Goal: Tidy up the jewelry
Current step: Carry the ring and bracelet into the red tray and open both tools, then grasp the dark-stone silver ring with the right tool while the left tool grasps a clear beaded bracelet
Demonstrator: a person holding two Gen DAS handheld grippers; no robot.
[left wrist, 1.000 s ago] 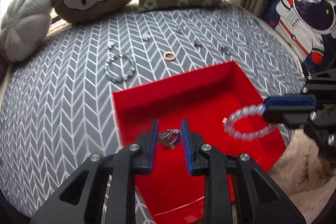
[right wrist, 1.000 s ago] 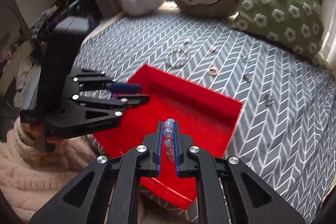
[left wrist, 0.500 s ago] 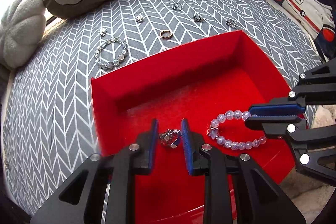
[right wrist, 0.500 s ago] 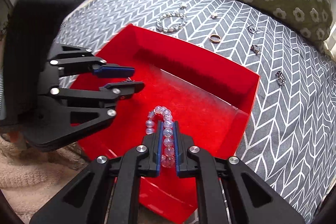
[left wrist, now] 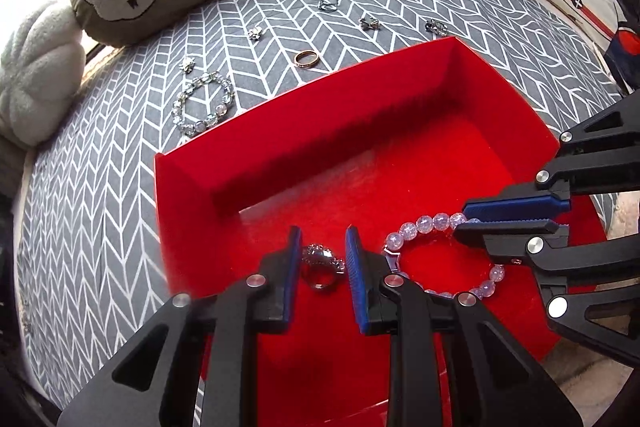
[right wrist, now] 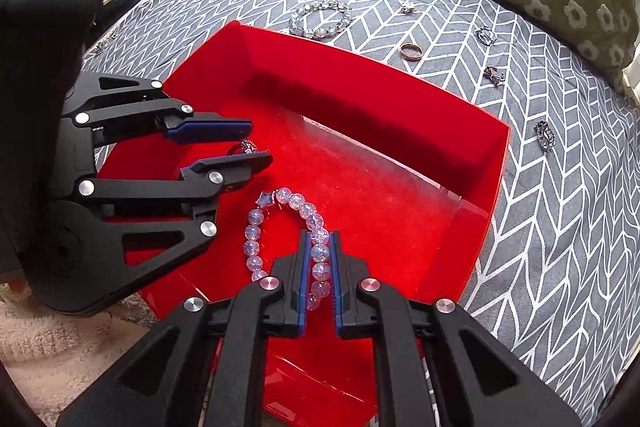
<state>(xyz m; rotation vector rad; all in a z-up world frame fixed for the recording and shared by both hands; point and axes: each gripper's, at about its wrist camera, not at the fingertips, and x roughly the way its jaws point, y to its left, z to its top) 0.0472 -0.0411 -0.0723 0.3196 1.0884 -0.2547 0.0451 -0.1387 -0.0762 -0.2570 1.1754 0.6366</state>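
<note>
Both grippers have dropped lower into the red tray (left wrist: 224, 167) since a second ago. The left gripper (left wrist: 322, 255) has its fingers spread a little around a silver ring (left wrist: 320, 269); whether they touch it I cannot tell, and the ring seems to rest on the tray floor. The right gripper (right wrist: 319, 259) pinches a pale bead bracelet (right wrist: 280, 223), whose free loop lies on the tray floor.

Likely trouble: the two grippers sit close together, so one pulling out could snag the bracelet and drag it back over the wall. Another bracelet (left wrist: 202, 105), a gold ring (left wrist: 307, 58) and several small pieces wait on the bedspread (left wrist: 100, 187). No writing or brand shows anywhere.
</note>
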